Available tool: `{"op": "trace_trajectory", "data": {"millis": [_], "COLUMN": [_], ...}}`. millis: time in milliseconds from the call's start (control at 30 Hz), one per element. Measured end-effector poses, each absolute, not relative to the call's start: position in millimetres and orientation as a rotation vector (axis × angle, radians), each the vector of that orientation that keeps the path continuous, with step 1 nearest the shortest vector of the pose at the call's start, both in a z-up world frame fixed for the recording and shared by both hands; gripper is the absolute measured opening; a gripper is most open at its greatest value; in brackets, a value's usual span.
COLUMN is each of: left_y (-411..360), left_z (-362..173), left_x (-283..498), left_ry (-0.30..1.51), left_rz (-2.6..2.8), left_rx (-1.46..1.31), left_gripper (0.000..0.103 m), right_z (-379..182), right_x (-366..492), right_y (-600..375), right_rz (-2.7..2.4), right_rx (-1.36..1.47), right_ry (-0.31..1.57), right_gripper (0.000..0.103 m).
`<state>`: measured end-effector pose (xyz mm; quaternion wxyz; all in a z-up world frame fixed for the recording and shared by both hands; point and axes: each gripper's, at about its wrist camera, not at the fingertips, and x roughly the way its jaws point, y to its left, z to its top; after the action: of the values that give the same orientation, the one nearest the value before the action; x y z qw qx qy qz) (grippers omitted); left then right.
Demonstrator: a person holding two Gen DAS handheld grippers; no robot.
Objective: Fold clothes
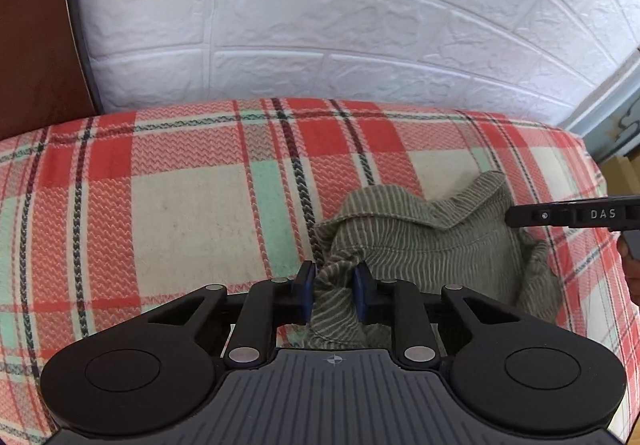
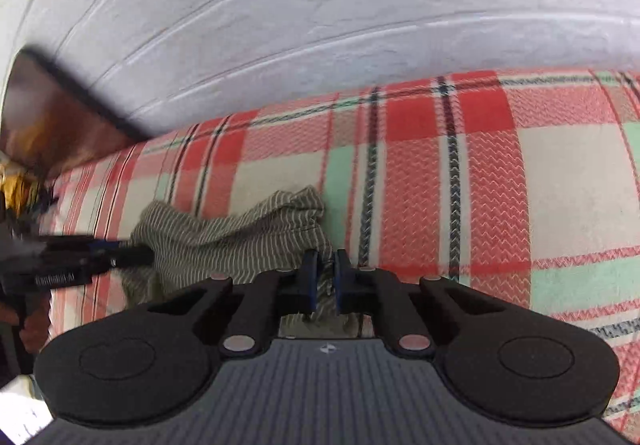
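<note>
An olive green garment with thin pale stripes (image 1: 424,241) lies bunched on a plaid blanket (image 1: 180,205). My left gripper (image 1: 334,275) is shut on a gathered fold at the garment's near left end, with cloth pinched between its blue pads. In the right wrist view the same garment (image 2: 224,233) stretches leftward from my right gripper (image 2: 326,265), which is shut on a thin fold at its right end. Each gripper shows from the side in the other's view: the right one (image 1: 516,216) at the garment's right end, the left one (image 2: 140,255) at its left end.
The red, cream and mint plaid blanket (image 2: 480,185) covers the whole surface. A white brick-pattern wall (image 1: 340,25) rises right behind it. Dark brown wood (image 1: 36,45) stands at the left end, and a pale blue frame (image 1: 612,105) at the far right.
</note>
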<state>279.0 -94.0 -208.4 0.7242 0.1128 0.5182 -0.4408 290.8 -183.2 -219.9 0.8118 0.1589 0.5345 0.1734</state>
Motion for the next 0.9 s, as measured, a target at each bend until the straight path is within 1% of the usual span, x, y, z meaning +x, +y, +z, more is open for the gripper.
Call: {"op": "trace_trajectory", "data": {"millis": [67,100,133,167,200,233,300,467,633,667,733,767,833,900], "left_y": [-97,-97,-97,-95,-93,-89,-80,-53,-55,-56,-59,-59,-54,-52], "left_z": [-212,-214,-213,-212,-209,-205,-194,-175,-184,-186,-190,-190,-188,-182], "left_x": [280,280,281,281,282,282,285,293,285,282,277,277,278,276], "left_ry": [1.149,1.151,1.153,1.154,1.15,1.147,1.128,1.098,1.119,1.122,1.129,1.13,1.131,1.121], "left_rz": [-0.966,-0.964,-0.966,-0.967,-0.965,-0.97,-0.97,-0.953,-0.938,-0.94,-0.943,-0.937,-0.934,-0.973], "left_rx": [0.245,0.243,0.233,0.223,0.217,0.207,0.186,0.131,0.185,0.192,0.206,0.206,0.186,0.188], "left_gripper": [0.019,0.021,0.04,0.04,0.046,0.053,0.062,0.063,0.062,0.062,0.062,0.062,0.062,0.062], "right_z": [-221,-221,-220,-219,-217,-215,-210,-201,-202,-204,-208,-209,-203,-197], "right_x": [293,293,293,292,290,287,283,270,265,266,270,272,274,274], "right_y": [-181,-181,-182,-185,-189,-193,-198,-199,-184,-178,-177,-181,-198,-207], "right_rz": [0.37,0.372,0.378,0.385,0.389,0.394,0.4,0.427,0.412,0.403,0.341,0.306,0.269,0.311], "right_rx": [0.333,0.334,0.343,0.364,0.39,0.417,0.443,0.395,0.264,0.205,0.158,0.178,0.306,0.371], "right_ry": [1.142,1.141,1.141,1.139,1.135,1.13,1.124,1.132,1.144,1.15,1.153,1.147,1.112,1.096], "right_gripper": [0.009,0.009,0.011,0.013,0.014,0.019,0.022,0.022,0.022,0.021,0.015,0.014,0.014,0.017]}}
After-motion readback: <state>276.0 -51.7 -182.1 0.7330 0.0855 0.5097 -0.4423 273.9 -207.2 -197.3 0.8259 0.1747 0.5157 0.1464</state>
